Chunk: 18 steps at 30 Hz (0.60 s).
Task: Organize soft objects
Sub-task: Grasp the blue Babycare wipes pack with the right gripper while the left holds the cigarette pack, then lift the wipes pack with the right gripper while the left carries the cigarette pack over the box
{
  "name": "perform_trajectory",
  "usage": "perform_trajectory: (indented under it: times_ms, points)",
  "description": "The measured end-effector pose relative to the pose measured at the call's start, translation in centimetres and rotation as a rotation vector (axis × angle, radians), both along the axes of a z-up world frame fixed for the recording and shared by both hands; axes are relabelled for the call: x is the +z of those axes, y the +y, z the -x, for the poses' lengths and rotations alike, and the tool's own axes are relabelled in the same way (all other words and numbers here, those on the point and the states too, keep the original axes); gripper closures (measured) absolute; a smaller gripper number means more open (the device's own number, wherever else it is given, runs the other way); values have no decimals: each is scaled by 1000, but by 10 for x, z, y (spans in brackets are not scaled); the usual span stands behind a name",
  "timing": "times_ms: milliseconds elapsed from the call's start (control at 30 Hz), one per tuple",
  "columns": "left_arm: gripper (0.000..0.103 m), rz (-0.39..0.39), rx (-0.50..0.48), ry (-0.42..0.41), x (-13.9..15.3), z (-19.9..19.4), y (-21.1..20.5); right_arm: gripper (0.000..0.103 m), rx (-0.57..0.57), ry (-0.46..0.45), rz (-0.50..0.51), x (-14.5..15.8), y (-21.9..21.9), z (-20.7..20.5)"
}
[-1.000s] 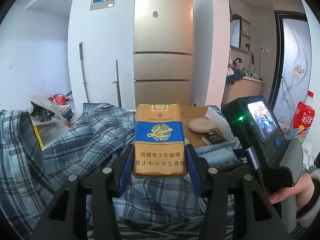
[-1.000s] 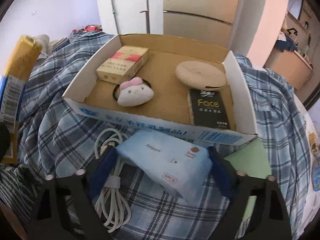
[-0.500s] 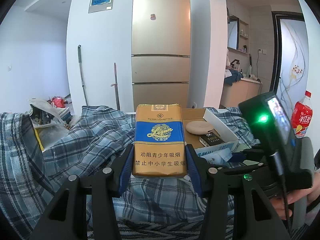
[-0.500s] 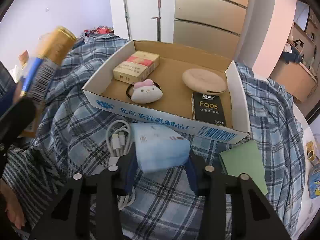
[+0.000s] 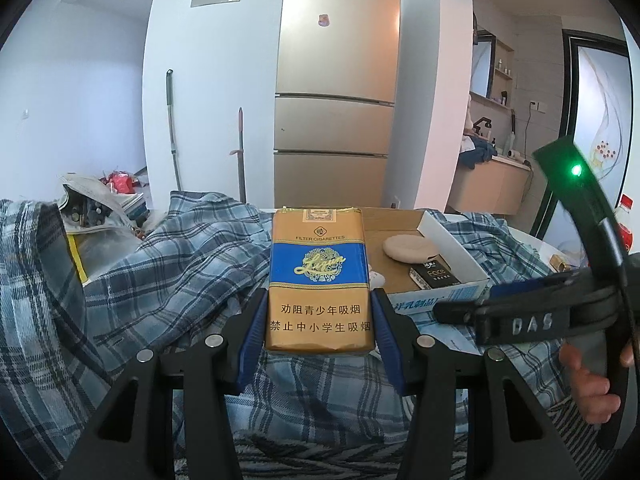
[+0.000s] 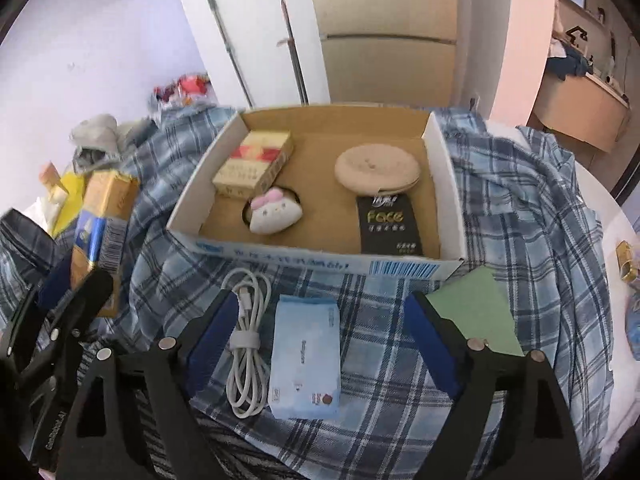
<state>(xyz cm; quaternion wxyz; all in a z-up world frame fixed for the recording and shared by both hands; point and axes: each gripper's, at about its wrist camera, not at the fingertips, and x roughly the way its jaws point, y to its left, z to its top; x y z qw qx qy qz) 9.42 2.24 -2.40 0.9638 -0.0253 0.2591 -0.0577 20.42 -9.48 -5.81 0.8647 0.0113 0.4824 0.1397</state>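
Note:
My left gripper [image 5: 319, 320] is shut on an upright gold-and-blue cigarette pack [image 5: 319, 280], held above the plaid cloth. The same pack [image 6: 106, 216] shows at the left edge of the right wrist view. My right gripper [image 6: 320, 308] hangs over the cloth, its jaws opening. A light blue tissue pack [image 6: 306, 356] lies flat between its fingers, and neither pad touches it. Behind it stands the cardboard box [image 6: 320, 260], which holds a red-and-gold pack [image 6: 254, 164], a white plush [image 6: 275, 216], a round beige pad [image 6: 377, 168] and a black tissue pack [image 6: 388, 226].
A coiled white cable [image 6: 246, 340] lies just left of the blue pack, inside the left finger. A green sheet [image 6: 476, 312] lies by the right finger. Plaid cloth [image 6: 520, 208] covers the surface around the box. A hand [image 5: 588, 384] holds the right gripper's handle.
Half a second ago the right gripper squeezed the blue tissue pack; now its jaws stand wide, the pack lies flat on the cloth, and the gripper has risen. The left gripper holds still.

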Motion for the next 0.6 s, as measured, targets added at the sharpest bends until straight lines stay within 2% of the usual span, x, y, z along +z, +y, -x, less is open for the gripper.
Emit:
perform_trajectory:
  times_ms: [133,200,300,367,400,467,600]
  points:
    - [50,-7,-8,0,-1,0,-2,19,69,-1,85,-14,14,7]
    - [50,-9,-14,2,-1,0,-2,23,75,-24,107,-19,16,10]
    - [50,-2,-15,1,-1,0,-1,39,98,-19,97,-28,19,10]
    - [50,4,-13,0,-1,0,0,57,100,-1,104,-37,19,9]
    - [50,5,-13,1,0,0,1,62,100,8,104,-40,17,10]
    - [50,6,-16,0,0,0,1,66,98,6,86,-41,14,11]
    - [50,27,-54,32,-1,4,2,66,97,12,30,-34,4,13]
